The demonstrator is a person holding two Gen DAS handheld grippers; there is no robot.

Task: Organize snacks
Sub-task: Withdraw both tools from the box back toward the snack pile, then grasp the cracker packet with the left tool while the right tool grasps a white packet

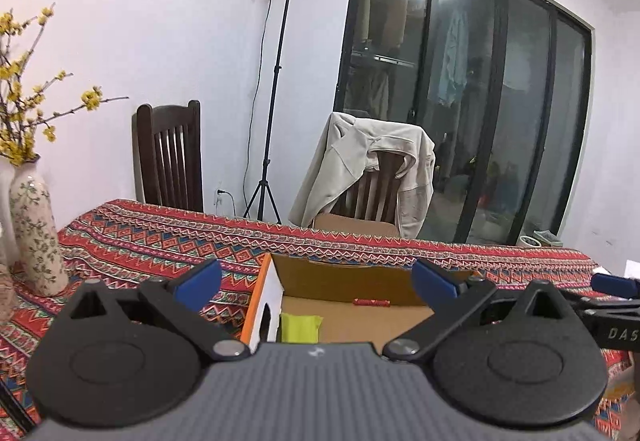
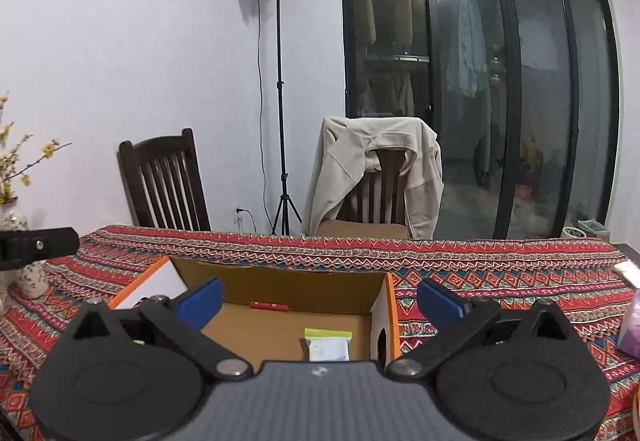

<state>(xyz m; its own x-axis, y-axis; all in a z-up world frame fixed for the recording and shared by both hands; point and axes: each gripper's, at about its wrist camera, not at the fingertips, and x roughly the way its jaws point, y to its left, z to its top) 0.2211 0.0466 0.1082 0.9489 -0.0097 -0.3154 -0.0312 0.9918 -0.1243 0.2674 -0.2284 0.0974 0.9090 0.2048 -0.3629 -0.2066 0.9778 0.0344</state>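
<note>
An open cardboard box [image 1: 344,277] [image 2: 288,285] with orange and white outer sides sits on the patterned tablecloth. Inside lie a red stick snack [image 1: 372,302] [image 2: 269,306] by the far wall, a yellow-green packet [image 1: 300,327], and a white packet with a yellow-green top edge [image 2: 328,345]. My left gripper [image 1: 318,279] hovers over the box's near side, open, with nothing between its blue pads. My right gripper [image 2: 320,299] is also above the box, open and empty. The right gripper's blue tip [image 1: 614,284] shows at the left wrist view's right edge.
A floral vase [image 1: 38,233] with yellow blossoms stands at the table's left. A purple packet [image 2: 632,325] and something white [image 2: 630,269] lie at the right. Two dark chairs [image 1: 170,157], one draped with a beige jacket [image 1: 368,173], and a light stand [image 1: 276,81] are behind the table.
</note>
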